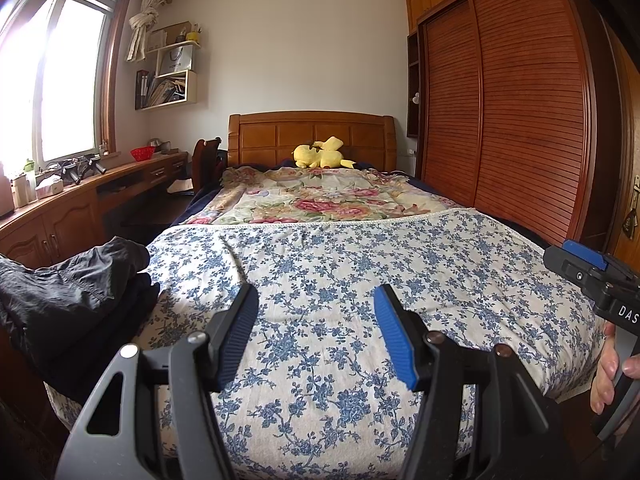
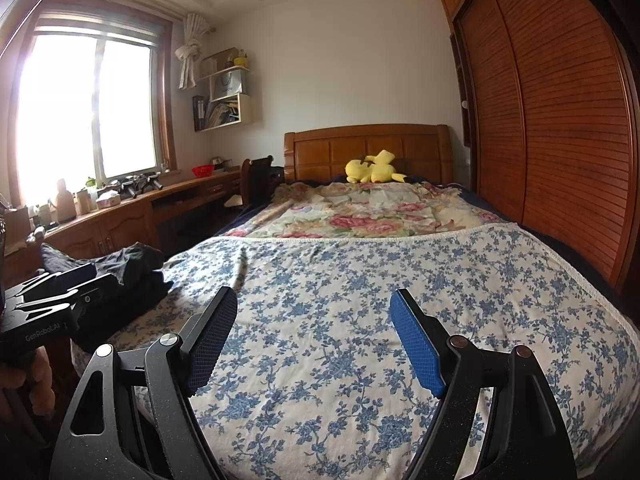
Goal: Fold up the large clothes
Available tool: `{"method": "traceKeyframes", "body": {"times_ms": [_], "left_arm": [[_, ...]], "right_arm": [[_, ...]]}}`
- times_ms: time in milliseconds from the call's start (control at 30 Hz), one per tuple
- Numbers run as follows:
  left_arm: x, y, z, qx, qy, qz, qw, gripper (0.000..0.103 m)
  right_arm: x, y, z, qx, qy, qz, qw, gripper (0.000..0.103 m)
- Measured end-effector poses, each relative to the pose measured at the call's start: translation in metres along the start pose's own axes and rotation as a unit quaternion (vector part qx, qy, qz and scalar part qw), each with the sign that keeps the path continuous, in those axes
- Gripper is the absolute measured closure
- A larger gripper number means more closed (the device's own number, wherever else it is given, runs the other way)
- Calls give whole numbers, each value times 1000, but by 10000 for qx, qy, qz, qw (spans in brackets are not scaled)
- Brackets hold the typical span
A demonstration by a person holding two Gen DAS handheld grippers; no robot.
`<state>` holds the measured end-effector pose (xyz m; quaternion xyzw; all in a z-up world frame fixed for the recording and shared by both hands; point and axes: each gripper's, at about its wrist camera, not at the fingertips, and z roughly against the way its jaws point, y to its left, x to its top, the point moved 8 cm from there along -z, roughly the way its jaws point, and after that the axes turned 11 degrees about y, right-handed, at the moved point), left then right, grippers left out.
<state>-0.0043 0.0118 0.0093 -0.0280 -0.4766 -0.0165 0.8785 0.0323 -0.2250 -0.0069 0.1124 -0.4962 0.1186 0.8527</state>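
Note:
A pile of dark clothes (image 1: 76,284) lies at the near left corner of the bed, on the blue-flowered sheet (image 1: 340,264); it also shows in the right wrist view as dark clothes (image 2: 132,268). My left gripper (image 1: 316,300) hovers open above the sheet, right of the pile, with nothing between its blue pads. My right gripper (image 2: 312,304) is open too, over the middle of the sheet (image 2: 360,280), holding nothing. Each view catches the other gripper at its edge: the right one (image 1: 596,280) and the left one (image 2: 68,292), with a hand on each handle.
A rose-patterned quilt (image 1: 320,196) covers the far half of the bed, with a yellow plush toy (image 1: 322,154) at the wooden headboard. A louvred wardrobe (image 1: 512,112) lines the right side. A wooden desk (image 1: 80,196) under the window and a chair (image 1: 206,160) stand on the left.

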Motion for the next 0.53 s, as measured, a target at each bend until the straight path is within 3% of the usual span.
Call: {"method": "traceKeyframes", "body": {"times_ms": [533], "left_arm": [[0,-1,0,-4,1,-4,10000,43]], "right_arm": [[0,0,0,8,-4,-1,10000,22]]}}
